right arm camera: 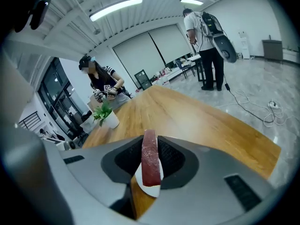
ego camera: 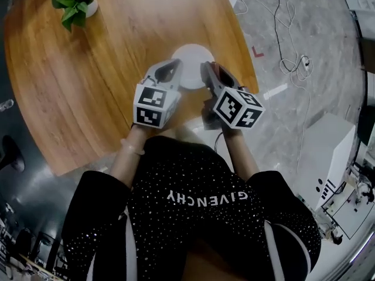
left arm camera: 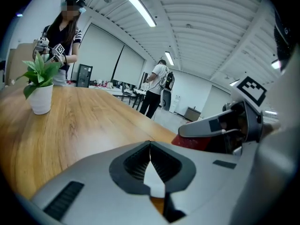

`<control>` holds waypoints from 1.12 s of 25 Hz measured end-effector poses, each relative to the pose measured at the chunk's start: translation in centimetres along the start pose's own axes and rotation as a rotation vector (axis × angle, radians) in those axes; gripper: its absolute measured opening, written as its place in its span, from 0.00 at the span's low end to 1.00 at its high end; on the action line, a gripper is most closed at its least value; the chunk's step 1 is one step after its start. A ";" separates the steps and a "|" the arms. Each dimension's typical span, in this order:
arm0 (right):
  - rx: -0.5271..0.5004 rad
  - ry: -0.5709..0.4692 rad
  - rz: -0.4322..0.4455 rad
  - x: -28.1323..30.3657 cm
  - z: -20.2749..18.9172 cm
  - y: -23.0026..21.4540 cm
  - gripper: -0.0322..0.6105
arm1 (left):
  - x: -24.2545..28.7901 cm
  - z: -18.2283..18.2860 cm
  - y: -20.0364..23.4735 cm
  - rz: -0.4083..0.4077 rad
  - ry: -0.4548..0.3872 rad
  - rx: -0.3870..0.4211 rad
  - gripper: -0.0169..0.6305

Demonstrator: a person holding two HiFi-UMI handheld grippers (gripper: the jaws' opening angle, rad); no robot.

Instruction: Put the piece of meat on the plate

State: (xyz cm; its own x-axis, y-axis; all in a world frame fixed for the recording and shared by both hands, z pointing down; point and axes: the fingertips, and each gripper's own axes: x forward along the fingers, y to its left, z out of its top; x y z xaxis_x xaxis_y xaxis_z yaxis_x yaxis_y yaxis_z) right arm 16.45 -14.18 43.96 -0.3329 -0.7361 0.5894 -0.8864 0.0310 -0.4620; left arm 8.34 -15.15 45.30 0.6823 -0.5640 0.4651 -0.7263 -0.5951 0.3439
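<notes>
A dark red slab of meat [right arm camera: 150, 165] stands on edge between the pads of my right gripper [right arm camera: 150, 142], which is shut on it. Just below it lies the white plate [right arm camera: 146, 190]. In the head view the plate [ego camera: 192, 60] sits near the round table's near edge, with my left gripper [ego camera: 174, 64] over its left rim and my right gripper [ego camera: 208, 68] over its right rim. My left gripper [left arm camera: 150, 144] is shut with nothing in it. The plate [left arm camera: 155, 184] shows under its jaws. The meat [left arm camera: 192, 143] also shows at the right of the left gripper view.
A potted green plant [ego camera: 73, 4] in a white pot stands at the far left of the wooden table [ego camera: 105, 69]. Cables [ego camera: 290, 51] trail over the grey floor on the right. Two people [right arm camera: 204, 41] stand beyond the table.
</notes>
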 end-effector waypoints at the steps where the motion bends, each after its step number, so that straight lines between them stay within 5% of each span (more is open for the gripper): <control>1: 0.017 0.010 0.012 0.6 -0.1 0.0 0.20 | 0.1 -0.2 0.2 0.001 -0.005 0.003 0.04; 9: 0.197 0.096 0.102 4.8 -2.5 1.0 0.20 | 0.3 -1.4 1.7 0.015 -0.045 -0.024 0.04; 28: 0.183 0.203 0.097 8.5 -5.0 1.1 0.20 | -0.2 -3.6 2.1 0.039 -0.053 -0.105 0.04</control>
State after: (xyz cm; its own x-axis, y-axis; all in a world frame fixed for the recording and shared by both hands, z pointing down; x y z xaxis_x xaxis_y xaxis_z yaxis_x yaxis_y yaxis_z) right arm 11.09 -17.08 51.77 -0.4875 -0.5848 0.6484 -0.7805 -0.0410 -0.6238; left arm 6.36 -14.23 48.82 0.6551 -0.6162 0.4372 -0.7550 -0.5106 0.4115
